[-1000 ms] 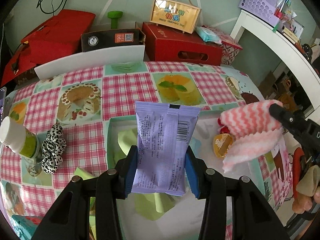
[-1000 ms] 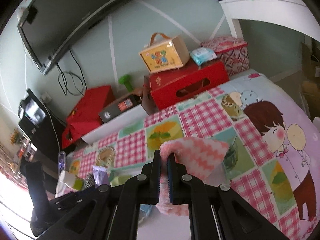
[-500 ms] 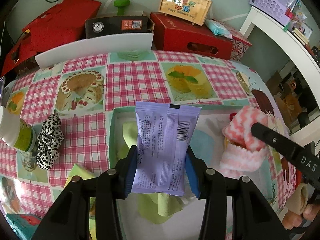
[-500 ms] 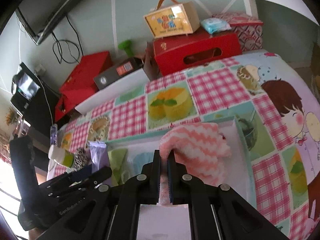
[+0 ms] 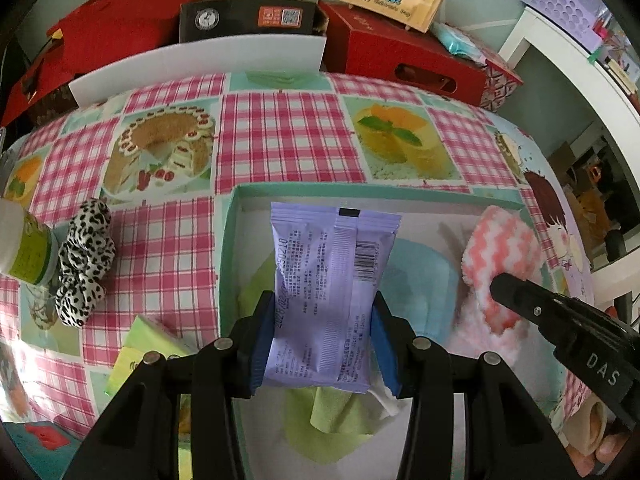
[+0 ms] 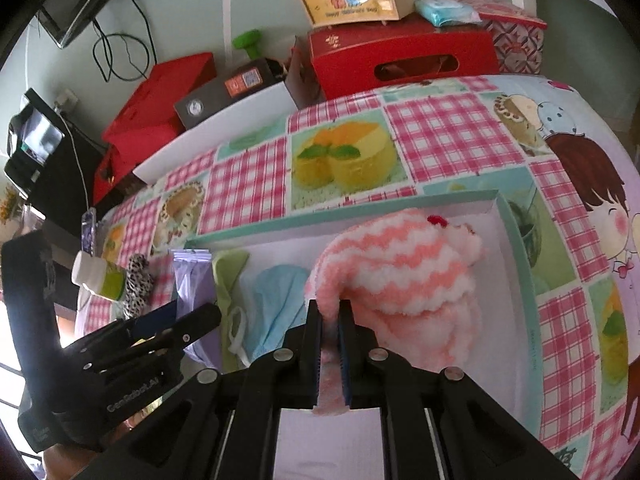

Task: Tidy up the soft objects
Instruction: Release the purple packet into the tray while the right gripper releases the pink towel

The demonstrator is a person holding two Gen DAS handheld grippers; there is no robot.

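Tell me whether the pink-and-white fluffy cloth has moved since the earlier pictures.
Yes. In the left wrist view the pink-and-white fluffy cloth, pinched by the right gripper, has come down from above the box's right edge into the teal-rimmed box, beside the blue cloth.

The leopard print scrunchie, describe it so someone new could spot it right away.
Start at the teal-rimmed box on the checked tablecloth and look left. The scrunchie lies beside a white-capped green bottle, the only black-and-white spotted fabric there.

Table, cake-print checked cloth [image 5: 280, 136]: teal-rimmed white tray [image 5: 228, 240]; left of tray, leopard scrunchie [image 5: 82, 268], green-labelled bottle [image 5: 24, 252], green packets [image 5: 140, 344].
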